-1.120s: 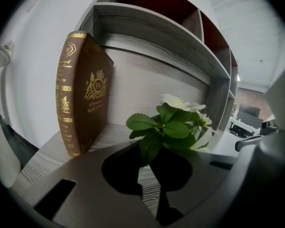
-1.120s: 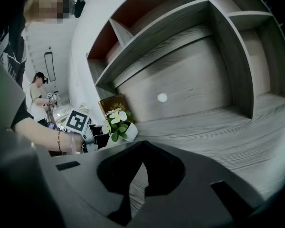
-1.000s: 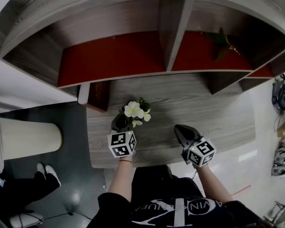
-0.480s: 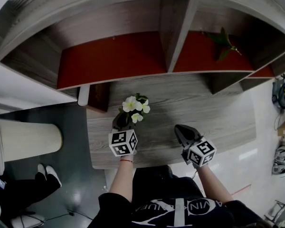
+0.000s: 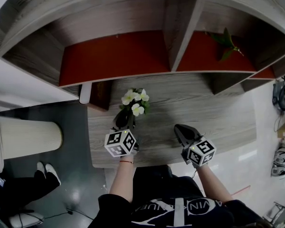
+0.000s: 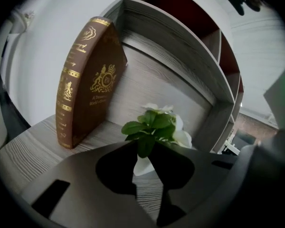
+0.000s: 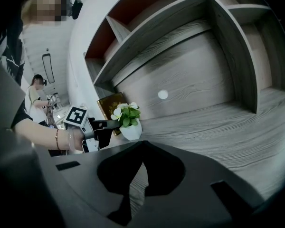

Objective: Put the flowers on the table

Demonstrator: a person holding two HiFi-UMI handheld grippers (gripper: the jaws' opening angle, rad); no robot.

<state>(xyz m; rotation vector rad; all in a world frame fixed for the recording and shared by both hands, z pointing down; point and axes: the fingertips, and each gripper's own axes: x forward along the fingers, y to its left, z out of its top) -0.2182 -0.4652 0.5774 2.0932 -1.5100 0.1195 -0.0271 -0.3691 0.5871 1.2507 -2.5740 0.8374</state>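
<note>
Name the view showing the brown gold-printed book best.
Left gripper view: the brown gold-printed book stands large, spine and cover clear. Right gripper view shows it small, behind the white flowers; head view, only from above.

The flowers (image 5: 134,103) were at the far left part of the surface (image 5: 213,113), just right of a book (image 6: 88,80) that stood on end by the far left corner. The left gripper (image 5: 125,121) was just before them, towards the front edge, its jaws closed on either side of their pot. The right gripper (image 5: 180,131) was well to the right, near the front edge. Behind the far edge rose a shelf unit (image 5: 180,37), with a plant (image 5: 224,42) in its right compartment.
</note>
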